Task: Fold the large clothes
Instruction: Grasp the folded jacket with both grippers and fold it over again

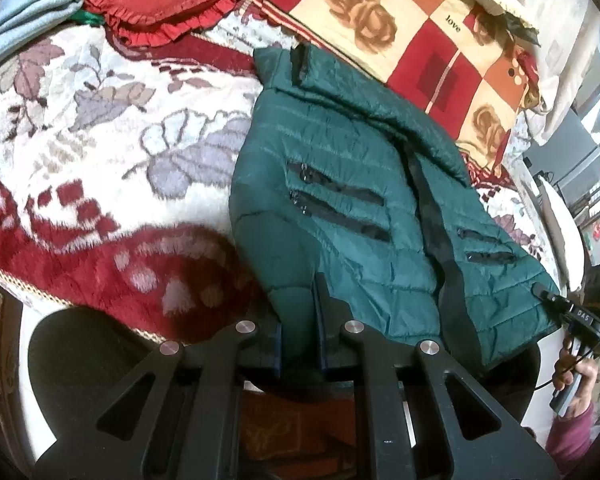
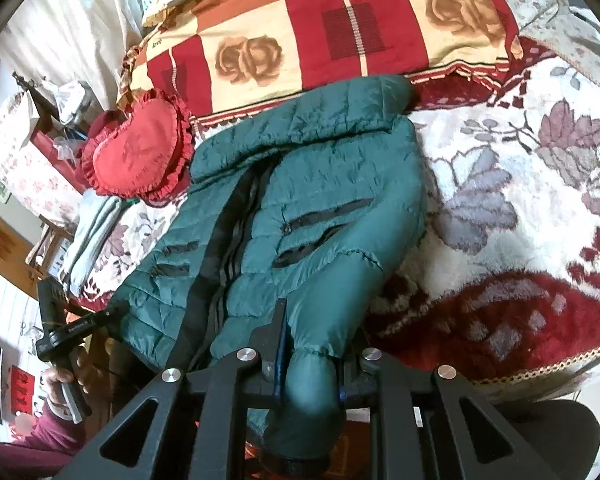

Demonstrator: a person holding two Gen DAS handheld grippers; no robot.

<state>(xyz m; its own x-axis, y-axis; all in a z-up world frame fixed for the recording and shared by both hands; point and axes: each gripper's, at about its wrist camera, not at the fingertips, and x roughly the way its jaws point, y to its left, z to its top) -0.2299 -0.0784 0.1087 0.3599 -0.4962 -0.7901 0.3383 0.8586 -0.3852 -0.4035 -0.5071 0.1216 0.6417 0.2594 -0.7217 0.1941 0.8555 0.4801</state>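
I saw my right gripper [image 2: 300, 344] pinching the green quilted jacket's cuff [image 2: 312, 364], which only its camera showed, while my left gripper [image 1: 300, 320] pinched the hem [image 1: 296, 300].

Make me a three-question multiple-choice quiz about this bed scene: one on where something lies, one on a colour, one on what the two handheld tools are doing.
1. Where does the red heart-shaped frilled cushion lie?
A. beside the jacket's collar end
B. on the floor
C. inside the jacket

2. What colour is the quilted puffer jacket?
A. yellow
B. dark green
C. white

3. What are the left gripper and right gripper doing?
A. both open, apart from the jacket
B. both shut on the jacket
C. holding the cushion

Answers: A, it lies on the flowered blanket there; B, green fabric throughout; B, fabric pinched in each.
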